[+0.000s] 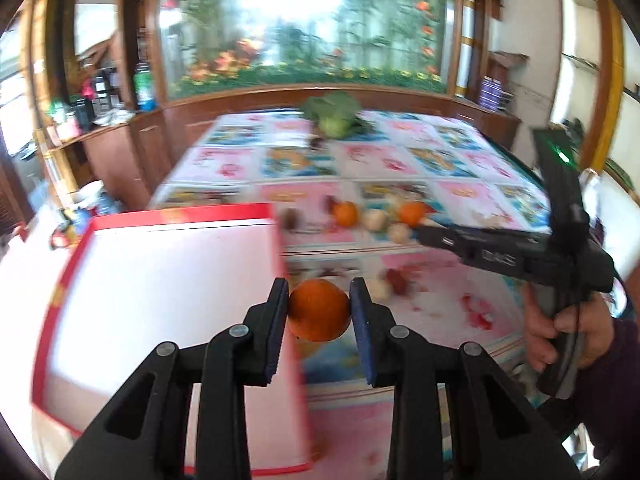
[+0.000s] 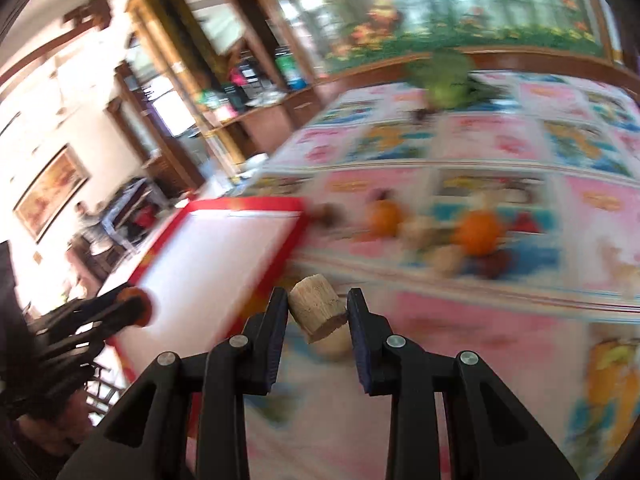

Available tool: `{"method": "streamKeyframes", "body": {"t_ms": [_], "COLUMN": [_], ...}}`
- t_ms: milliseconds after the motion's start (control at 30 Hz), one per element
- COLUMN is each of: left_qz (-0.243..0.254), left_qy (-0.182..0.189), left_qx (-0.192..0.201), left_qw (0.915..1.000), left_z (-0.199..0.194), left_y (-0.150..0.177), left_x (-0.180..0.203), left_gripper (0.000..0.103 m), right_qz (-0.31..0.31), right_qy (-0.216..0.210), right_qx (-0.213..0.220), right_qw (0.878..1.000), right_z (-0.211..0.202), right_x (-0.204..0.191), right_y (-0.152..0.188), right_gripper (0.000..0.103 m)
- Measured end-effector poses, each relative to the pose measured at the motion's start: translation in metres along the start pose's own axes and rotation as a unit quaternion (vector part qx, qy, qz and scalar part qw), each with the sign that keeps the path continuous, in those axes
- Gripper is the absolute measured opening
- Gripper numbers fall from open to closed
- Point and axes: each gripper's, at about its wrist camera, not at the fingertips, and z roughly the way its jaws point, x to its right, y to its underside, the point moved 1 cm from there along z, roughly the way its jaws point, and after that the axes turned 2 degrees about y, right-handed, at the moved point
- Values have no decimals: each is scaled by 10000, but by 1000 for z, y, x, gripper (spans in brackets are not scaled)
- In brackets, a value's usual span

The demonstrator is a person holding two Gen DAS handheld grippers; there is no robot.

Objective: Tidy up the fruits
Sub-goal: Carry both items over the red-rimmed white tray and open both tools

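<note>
The left hand-held gripper [image 1: 319,312] points forward and downward, its two black fingers [image 1: 276,332] drawn in close and pressing from either side on an orange [image 1: 319,311]. The right hand-held gripper [image 2: 317,314] is angled down likewise, its pads [image 2: 276,332] clamped on a tan, blunt-ended piece [image 2: 318,312]. In the left wrist view, the person's right hand [image 1: 560,332] wraps the right tool's handle, a dark sleeve at the wrist

Table w/ patterned cloth [image 1: 460,292]: red-rimmed box [image 1: 160,280], loose oranges [image 1: 346,214], pale & dark fruits, leafy veg [image 1: 334,114] at far edge
</note>
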Motion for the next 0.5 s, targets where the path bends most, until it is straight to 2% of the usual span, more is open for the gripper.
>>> {"method": "streamKeyframes", "body": {"t_ms": [100, 233, 333, 500], "left_qz": [-91, -375, -546, -729], "left_qy": [-395, -848, -1140, -1330], "left_qx": [9, -207, -382, -592], "left_qw": [9992, 9955, 9912, 9867], "left_z": [-6, -4, 0, 3], "left_y": [7, 25, 42, 57], "left_x": [-28, -69, -94, -116], "left_gripper": [33, 33, 33, 33], "right_qz": [-359, -704, -807, -956], "right_qy": [-312, -575, -615, -586], "right_qx": [-135, -441, -700, -1079], "right_qw": [9988, 9949, 9924, 9878], "right_z": [15, 41, 58, 76], "right_x": [-46, -90, -102, -114], "right_y": [4, 12, 17, 32], "right_gripper": [29, 29, 29, 30]}}
